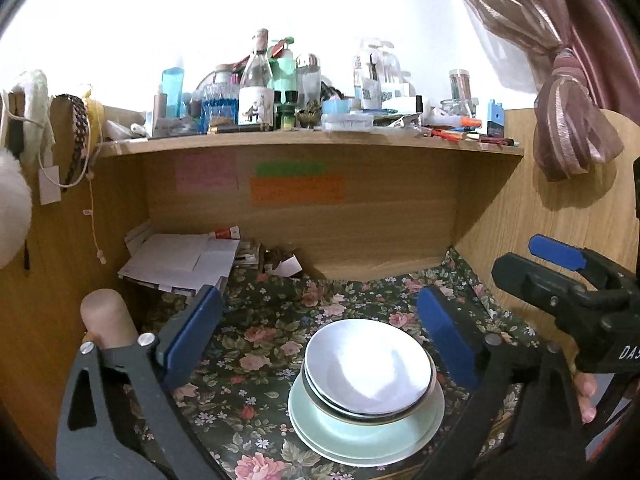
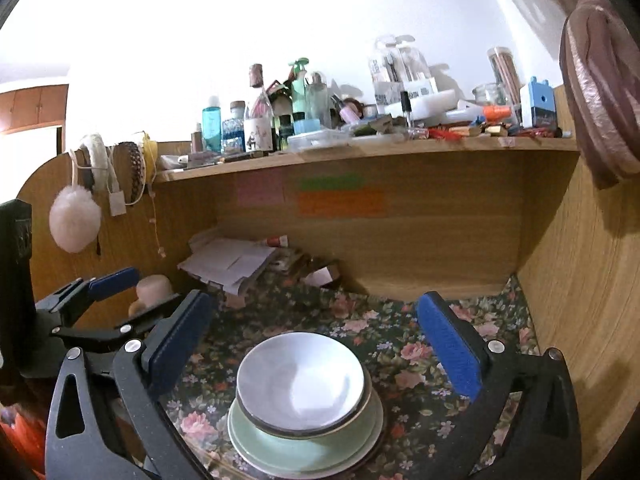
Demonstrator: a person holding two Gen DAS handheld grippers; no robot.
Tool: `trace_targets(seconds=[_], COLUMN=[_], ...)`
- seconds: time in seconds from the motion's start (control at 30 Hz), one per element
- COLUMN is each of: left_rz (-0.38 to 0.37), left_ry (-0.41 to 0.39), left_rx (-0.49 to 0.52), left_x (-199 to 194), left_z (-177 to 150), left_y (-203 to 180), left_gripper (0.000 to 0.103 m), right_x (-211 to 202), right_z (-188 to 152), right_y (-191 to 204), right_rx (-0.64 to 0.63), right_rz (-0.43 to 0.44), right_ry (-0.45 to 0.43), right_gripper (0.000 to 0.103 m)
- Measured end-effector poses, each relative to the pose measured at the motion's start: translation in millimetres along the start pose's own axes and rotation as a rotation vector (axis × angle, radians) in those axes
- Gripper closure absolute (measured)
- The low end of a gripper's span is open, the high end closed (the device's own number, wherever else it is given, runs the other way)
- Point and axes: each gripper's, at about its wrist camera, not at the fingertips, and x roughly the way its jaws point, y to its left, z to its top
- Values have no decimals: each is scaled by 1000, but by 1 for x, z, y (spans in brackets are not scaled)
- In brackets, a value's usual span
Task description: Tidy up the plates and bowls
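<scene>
A stack of white bowls (image 1: 370, 368) sits nested on pale green plates (image 1: 360, 440) on the floral cloth; the bowls (image 2: 300, 380) and plates (image 2: 280, 452) also show in the right wrist view. My left gripper (image 1: 320, 338) is open and empty, its blue pads either side of the stack and a little above it. My right gripper (image 2: 316, 340) is open and empty, also straddling the stack. The right gripper shows at the right edge of the left wrist view (image 1: 560, 264). The left gripper shows at the left of the right wrist view (image 2: 108, 292).
A wooden desk alcove surrounds the floral cloth (image 1: 256, 344). A pile of papers (image 1: 180, 260) lies at the back left. A crowded shelf of bottles (image 1: 256, 88) runs above. A wooden peg (image 1: 106, 316) stands at left. A curtain (image 1: 576, 120) hangs at right.
</scene>
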Motion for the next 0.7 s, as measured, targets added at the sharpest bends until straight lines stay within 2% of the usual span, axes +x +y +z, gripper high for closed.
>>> trace_targets(seconds=[0.7], left_rz=[-17], left_ry=[-9], left_rx=[-39], left_x=[-6], left_z=[-3], left_y=[1], left_gripper=[0], right_x=[-7], right_z=[-6], right_y=[-1], right_rx=[1], right_rz=[24], right_ry=[9], right_gripper=[0])
